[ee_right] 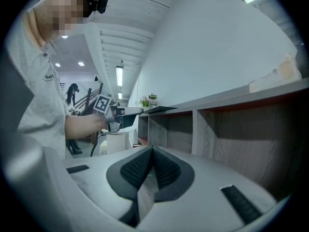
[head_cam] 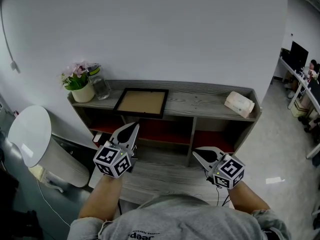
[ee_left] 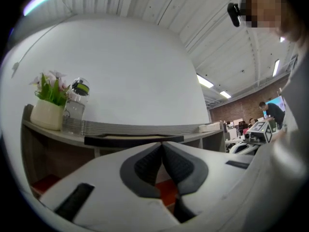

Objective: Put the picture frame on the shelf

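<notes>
The black picture frame [head_cam: 141,102] with a tan centre lies flat on the top board of the grey wooden shelf [head_cam: 200,101]. In the left gripper view the picture frame [ee_left: 133,139] shows as a dark edge just beyond the jaws. My left gripper [head_cam: 133,127] hovers in front of the shelf, a little below the frame, shut with nothing in it; my left gripper [ee_left: 161,145] has its pads pressed together. My right gripper [head_cam: 195,153] hangs lower and to the right, apart from the frame, also shut and empty. My right gripper [ee_right: 152,150] points along the shelf's front.
A pot of pink flowers [head_cam: 79,82] and a glass jar [head_cam: 99,85] stand at the shelf top's left end. A tissue pack [head_cam: 239,104] lies at the right end. A white round bin [head_cam: 35,139] stands left of the shelf. Open compartments with red floors [head_cam: 165,132] sit below the top.
</notes>
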